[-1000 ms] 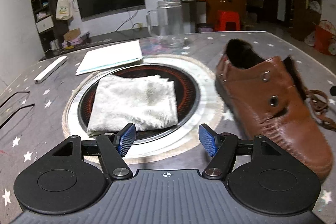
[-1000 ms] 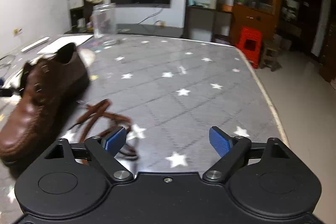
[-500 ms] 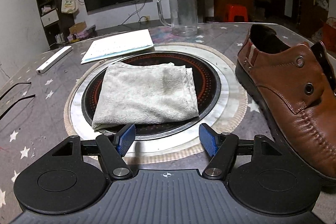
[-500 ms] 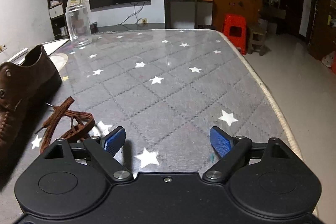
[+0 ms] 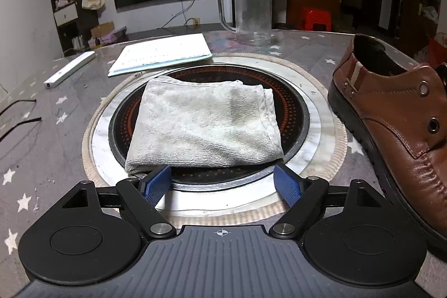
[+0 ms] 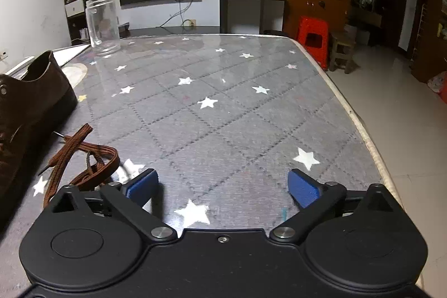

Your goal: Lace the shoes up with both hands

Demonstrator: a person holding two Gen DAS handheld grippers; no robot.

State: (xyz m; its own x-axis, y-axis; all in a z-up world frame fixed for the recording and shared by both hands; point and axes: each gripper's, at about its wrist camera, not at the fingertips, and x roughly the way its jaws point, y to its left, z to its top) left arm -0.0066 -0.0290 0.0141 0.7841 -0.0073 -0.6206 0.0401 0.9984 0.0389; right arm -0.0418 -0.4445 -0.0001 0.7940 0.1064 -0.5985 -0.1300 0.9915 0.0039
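Note:
A brown leather shoe (image 5: 396, 119) with empty metal eyelets lies on the star-patterned table at the right of the left wrist view; it also shows at the left edge of the right wrist view (image 6: 28, 108). A loose brown shoelace (image 6: 81, 161) lies bunched on the table beside the shoe, just left of my right gripper. My left gripper (image 5: 222, 183) is open and empty, in front of a folded white towel (image 5: 204, 124). My right gripper (image 6: 222, 186) is open and empty above the bare table.
The towel lies on a round black hotplate (image 5: 293, 108) set in the table. A glass mug (image 5: 252, 16), a white paper pad (image 5: 162, 52) and a white bar (image 5: 69, 69) are farther back. The table's right edge (image 6: 363, 130) drops to the floor; a red stool (image 6: 313, 38) stands beyond.
Both grippers have swung: the left view has shifted so the shoe sits farther right, the right view so the shoe and lace sit farther left. Both grippers stay open.

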